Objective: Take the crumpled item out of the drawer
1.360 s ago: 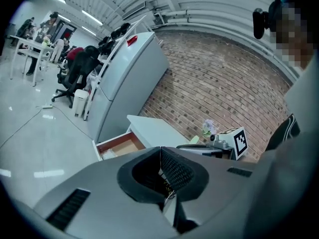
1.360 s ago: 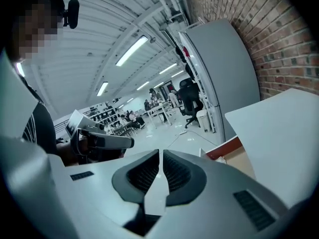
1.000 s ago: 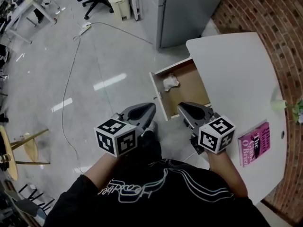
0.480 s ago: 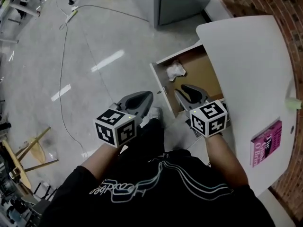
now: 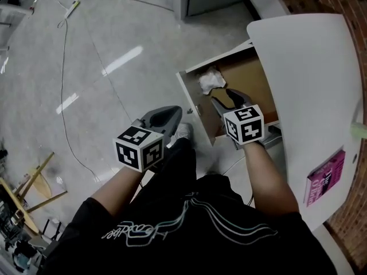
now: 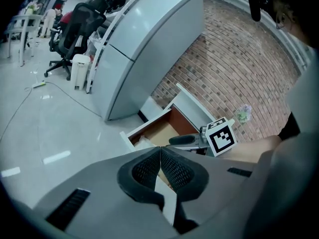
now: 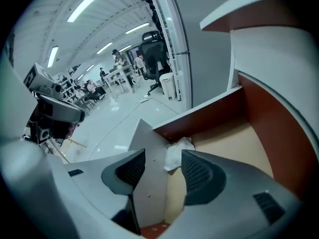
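My right gripper hangs over the open wooden drawer with the white front panel. Its jaws are spread wide, having just been opening, and they pinch nothing. In the right gripper view the crumpled white paper wad shows in the gap between the jaws, just past the tips, with neither pad pressing it. The wad lies on the drawer's brown bottom, in the corner where the front panel meets a side wall. My left gripper is off to the side above the grey floor, jaws pressed together and empty. A pink book lies on the white tabletop.
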A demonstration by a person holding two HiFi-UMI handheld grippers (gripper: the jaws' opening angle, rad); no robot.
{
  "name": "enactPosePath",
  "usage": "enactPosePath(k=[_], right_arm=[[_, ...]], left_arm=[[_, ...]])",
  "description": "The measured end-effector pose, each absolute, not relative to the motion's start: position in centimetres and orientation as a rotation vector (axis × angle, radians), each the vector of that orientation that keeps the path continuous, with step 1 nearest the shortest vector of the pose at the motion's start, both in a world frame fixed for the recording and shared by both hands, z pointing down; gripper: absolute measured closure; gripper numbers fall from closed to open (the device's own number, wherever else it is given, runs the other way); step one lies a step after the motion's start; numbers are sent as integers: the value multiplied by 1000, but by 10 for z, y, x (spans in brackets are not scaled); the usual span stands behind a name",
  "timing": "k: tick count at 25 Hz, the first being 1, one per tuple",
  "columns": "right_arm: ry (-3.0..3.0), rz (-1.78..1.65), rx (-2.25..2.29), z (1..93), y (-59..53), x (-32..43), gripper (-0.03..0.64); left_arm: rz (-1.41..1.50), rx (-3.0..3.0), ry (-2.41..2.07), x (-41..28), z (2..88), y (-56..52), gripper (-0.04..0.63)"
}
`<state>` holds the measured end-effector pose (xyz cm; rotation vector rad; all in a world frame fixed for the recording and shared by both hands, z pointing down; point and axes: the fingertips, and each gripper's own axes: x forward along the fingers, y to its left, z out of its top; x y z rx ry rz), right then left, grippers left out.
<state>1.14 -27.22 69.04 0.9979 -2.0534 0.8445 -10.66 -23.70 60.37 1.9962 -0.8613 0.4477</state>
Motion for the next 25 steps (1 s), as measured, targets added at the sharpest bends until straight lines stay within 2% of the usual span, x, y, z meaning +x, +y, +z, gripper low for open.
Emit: enactPosePath(k=[17, 25], right_arm=[[-1827, 973, 1061, 813, -311, 44, 396], [-1796, 825, 1045, 821, -311, 47, 412]], left_arm=[[521, 1937, -898, -128, 682, -257, 572], [524, 1918, -892, -131, 693, -257, 572]])
